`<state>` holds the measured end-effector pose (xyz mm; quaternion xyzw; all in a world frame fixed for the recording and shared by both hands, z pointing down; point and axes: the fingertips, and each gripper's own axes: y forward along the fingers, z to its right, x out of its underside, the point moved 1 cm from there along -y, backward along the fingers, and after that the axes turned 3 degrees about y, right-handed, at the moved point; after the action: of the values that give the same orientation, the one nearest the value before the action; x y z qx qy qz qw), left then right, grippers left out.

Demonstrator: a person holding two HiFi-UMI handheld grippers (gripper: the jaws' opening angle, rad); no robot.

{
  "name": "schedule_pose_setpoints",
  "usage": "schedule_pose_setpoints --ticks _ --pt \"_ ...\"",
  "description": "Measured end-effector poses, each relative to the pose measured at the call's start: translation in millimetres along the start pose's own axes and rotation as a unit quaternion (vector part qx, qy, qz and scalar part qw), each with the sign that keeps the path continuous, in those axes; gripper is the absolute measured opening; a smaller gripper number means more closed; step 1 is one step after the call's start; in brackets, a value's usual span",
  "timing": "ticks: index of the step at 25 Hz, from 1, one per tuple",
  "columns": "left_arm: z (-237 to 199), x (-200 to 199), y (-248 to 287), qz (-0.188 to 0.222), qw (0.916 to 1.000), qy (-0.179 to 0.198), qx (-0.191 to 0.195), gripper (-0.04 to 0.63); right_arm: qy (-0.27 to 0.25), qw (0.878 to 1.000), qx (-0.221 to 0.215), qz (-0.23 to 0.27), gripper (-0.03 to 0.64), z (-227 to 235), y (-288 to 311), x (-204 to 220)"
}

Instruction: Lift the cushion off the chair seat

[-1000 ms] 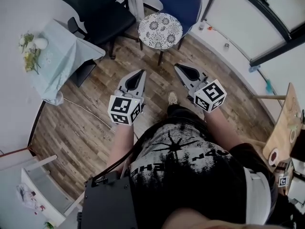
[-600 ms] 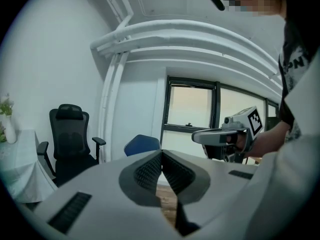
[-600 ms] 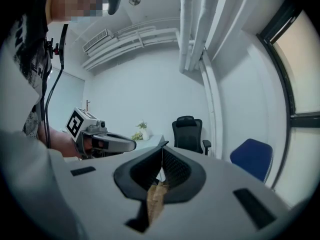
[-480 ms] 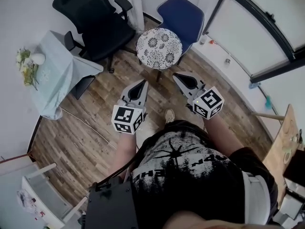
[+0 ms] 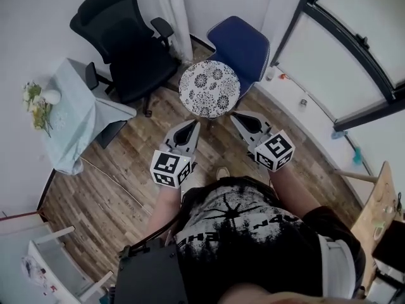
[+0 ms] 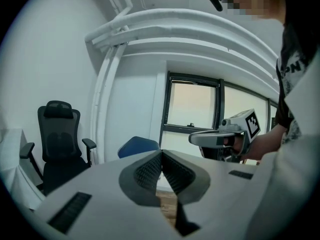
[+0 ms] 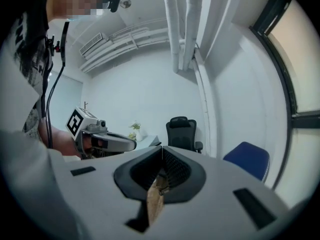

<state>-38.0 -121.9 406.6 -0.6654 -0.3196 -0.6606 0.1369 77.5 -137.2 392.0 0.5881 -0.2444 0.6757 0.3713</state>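
Observation:
A round white cushion [image 5: 209,88] with a black flower pattern lies on a small chair's seat, in front of a blue chair [image 5: 241,42]. My left gripper [image 5: 192,125] hovers just short of the cushion's near edge, on its left, with the jaws shut and nothing between them. My right gripper [image 5: 235,116] is level with it on the cushion's near right, also shut and empty. Neither touches the cushion. In the left gripper view the closed jaw tips [image 6: 161,154] point toward the blue chair [image 6: 137,146]; the cushion is hidden below them. The right gripper view shows its closed tips [image 7: 162,149].
A black office chair [image 5: 126,43] stands to the left of the cushion. Further left is a table with a pale cloth [image 5: 73,109] and flowers [image 5: 38,84]. A dark-framed glass wall [image 5: 342,49] runs along the right, and a wooden chair [image 5: 378,198] is at the far right.
The person has walked toward the cushion with both grippers held side by side. The grippers have gone from well short of the cushion to just before its near edge. Both stayed shut.

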Motion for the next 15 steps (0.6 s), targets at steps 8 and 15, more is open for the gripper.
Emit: schedule_pose_setpoints --ticks 8,15 --pt "-8 3 17 -0.007 0.9998 -0.010 -0.015 0.012 0.001 1.000 -0.009 -0.004 0.018 20 2 -1" --pt "-21 8 31 -0.016 0.9995 -0.018 -0.020 0.012 0.005 1.000 -0.004 -0.012 0.018 33 10 5"
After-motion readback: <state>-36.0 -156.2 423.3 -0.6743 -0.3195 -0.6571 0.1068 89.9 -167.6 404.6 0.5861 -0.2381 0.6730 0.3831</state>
